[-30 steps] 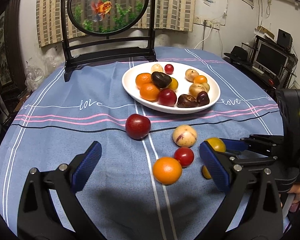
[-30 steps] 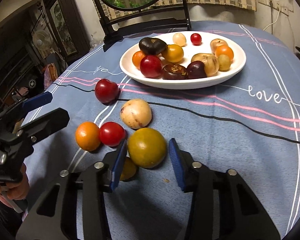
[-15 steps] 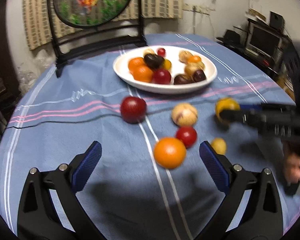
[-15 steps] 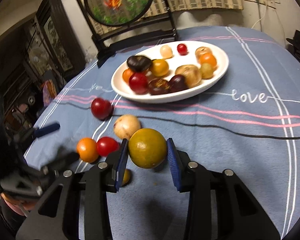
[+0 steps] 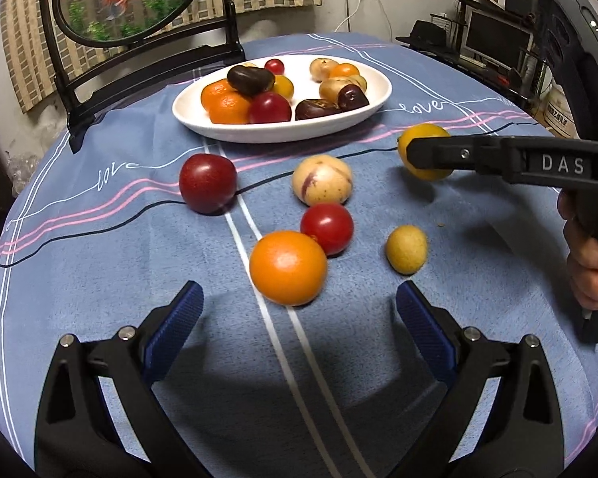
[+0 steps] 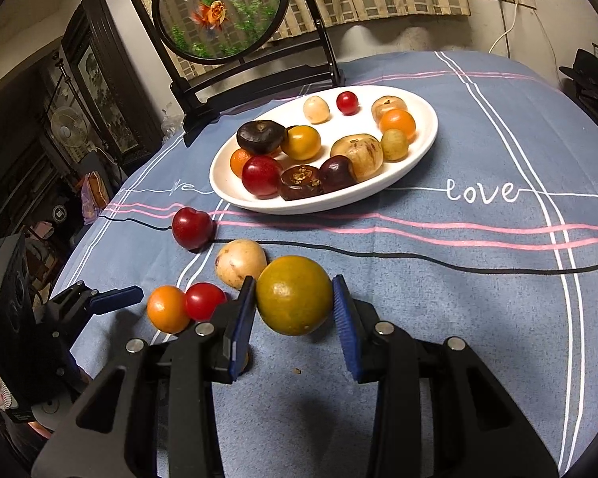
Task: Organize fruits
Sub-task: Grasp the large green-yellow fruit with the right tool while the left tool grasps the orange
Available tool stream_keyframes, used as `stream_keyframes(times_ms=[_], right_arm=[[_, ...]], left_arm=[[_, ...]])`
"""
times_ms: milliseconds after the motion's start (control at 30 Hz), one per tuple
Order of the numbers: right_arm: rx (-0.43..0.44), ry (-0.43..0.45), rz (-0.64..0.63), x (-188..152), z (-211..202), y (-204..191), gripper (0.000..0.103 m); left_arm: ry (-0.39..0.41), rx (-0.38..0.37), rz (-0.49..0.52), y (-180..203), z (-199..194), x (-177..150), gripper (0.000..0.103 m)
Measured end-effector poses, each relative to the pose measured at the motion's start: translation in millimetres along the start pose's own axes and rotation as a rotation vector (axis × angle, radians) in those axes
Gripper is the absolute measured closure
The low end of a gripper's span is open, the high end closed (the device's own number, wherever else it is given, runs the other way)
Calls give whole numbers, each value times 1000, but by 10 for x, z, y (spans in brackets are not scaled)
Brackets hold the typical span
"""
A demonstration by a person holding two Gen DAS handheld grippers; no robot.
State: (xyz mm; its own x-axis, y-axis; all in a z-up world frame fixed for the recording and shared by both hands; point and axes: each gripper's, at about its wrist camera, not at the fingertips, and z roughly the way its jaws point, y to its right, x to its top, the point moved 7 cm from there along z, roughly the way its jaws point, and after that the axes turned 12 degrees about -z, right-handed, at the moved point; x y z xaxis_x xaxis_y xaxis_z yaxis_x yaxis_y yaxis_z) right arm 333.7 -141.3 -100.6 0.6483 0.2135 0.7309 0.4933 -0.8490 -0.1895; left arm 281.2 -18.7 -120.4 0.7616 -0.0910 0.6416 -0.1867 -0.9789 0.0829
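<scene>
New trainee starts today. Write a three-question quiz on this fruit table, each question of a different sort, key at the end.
1. True or false: the right gripper is shut on the yellow-green citrus.
2. Which loose fruit lies nearest the open left gripper? A. dark red plum B. orange C. pale speckled fruit
3. Fill in: the sorted fruit sits on a white ____.

Key: 1 true, with the citrus lifted off the blue tablecloth. 2 B. 3 plate.
</scene>
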Motion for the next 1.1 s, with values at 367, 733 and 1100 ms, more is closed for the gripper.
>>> stream_keyframes(times_ms=[367,733,1100], right_arm=[[-2,28,29,28,-79,63,64],[-10,18,27,6,-67,66,64],[-20,12,29,-20,-76,79,64]], left_arm=[[-1,-16,-3,12,-8,-7,5],[23,-4,-86,-179,17,111,33],[1,-64,-80,-119,93,122,62]])
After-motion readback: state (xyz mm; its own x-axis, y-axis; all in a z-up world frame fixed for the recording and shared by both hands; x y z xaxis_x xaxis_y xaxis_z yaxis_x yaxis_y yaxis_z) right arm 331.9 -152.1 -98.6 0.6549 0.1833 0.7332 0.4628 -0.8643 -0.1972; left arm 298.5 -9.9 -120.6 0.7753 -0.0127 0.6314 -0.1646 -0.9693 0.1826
